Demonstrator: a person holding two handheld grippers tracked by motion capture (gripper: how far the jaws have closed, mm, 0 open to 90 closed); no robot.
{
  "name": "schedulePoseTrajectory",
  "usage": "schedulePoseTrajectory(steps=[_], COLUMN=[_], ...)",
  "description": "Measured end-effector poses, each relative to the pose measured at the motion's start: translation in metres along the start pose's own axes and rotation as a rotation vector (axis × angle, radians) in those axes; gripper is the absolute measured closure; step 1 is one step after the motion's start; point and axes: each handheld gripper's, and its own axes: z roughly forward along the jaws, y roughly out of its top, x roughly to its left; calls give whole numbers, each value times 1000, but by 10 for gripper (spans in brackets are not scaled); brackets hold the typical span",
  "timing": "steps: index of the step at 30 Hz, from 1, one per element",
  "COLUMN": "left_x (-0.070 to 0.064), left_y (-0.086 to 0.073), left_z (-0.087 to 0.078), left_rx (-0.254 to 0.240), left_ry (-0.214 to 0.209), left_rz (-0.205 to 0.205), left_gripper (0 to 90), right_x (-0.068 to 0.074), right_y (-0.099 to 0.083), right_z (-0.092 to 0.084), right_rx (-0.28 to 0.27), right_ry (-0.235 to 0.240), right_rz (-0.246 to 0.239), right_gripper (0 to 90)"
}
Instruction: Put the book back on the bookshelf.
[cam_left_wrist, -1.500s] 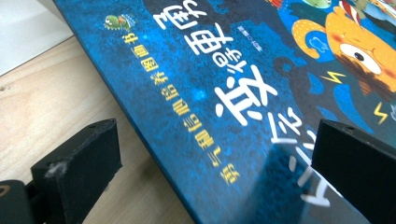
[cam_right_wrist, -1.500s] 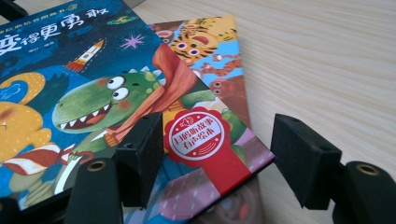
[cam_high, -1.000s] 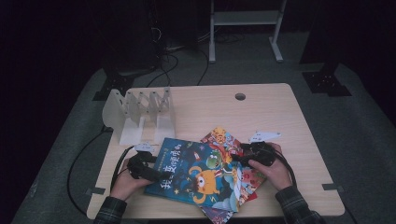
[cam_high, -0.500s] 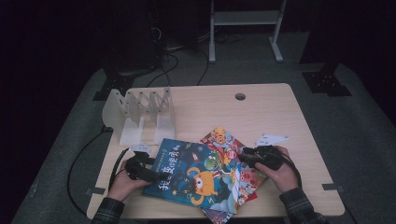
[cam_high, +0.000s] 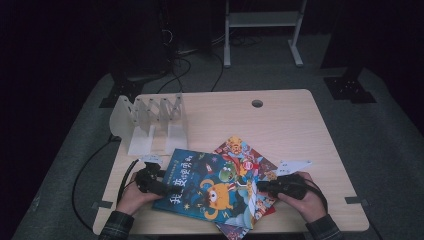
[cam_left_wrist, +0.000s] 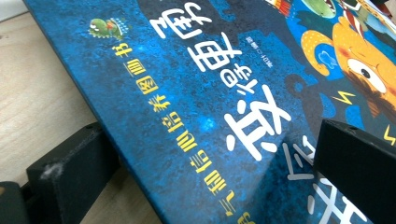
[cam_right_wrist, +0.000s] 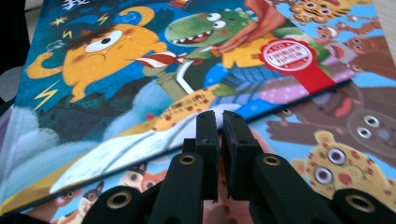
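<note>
A blue picture book (cam_high: 210, 187) with an orange monster lies on top of other books near the table's front edge. My left gripper (cam_high: 161, 186) is at its left edge. In the left gripper view (cam_left_wrist: 212, 144) the jaws stand wide apart, one under the book's edge (cam_left_wrist: 154, 140) and one over the cover. My right gripper (cam_high: 260, 186) points left at the blue book's right edge (cam_right_wrist: 116, 70). Its jaws (cam_right_wrist: 220, 116) have just been closing and are shut with nothing between them, above an animal-patterned book (cam_right_wrist: 336, 121) that lies underneath.
A white slotted book rack (cam_high: 150, 120) stands at the table's back left. The animal-patterned book (cam_high: 245, 152) and a third one (cam_high: 232, 231) stick out from under the blue book. The wooden table (cam_high: 290, 125) has a cable hole (cam_high: 257, 103) at the back.
My right gripper has moved toward the table's front edge along the books' right side and its jaws have closed. The left gripper and the blue book have stayed put.
</note>
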Motion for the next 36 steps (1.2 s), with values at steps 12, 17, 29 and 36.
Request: schedulePoseTrajectory(steps=[12,17,29,36], left_x=[-2,-3,-13,-19], left_y=[4,6,21,34], left_z=[3,1,-22,-34], left_rx=[14,18,-57,-59], left_ry=[-24,-16,-33,-14], left_rz=[-22,-28,-26,-18], left_gripper=[0,0,19,97], right_x=[2,2,2,1], right_y=[3,3,5,5], right_z=[3,4,4,5], right_rx=[42,45,51,51], right_ry=[-15,-15,-16,-7], right_rz=[-90,-93,-87,-82], right_gripper=[857,856,849,852])
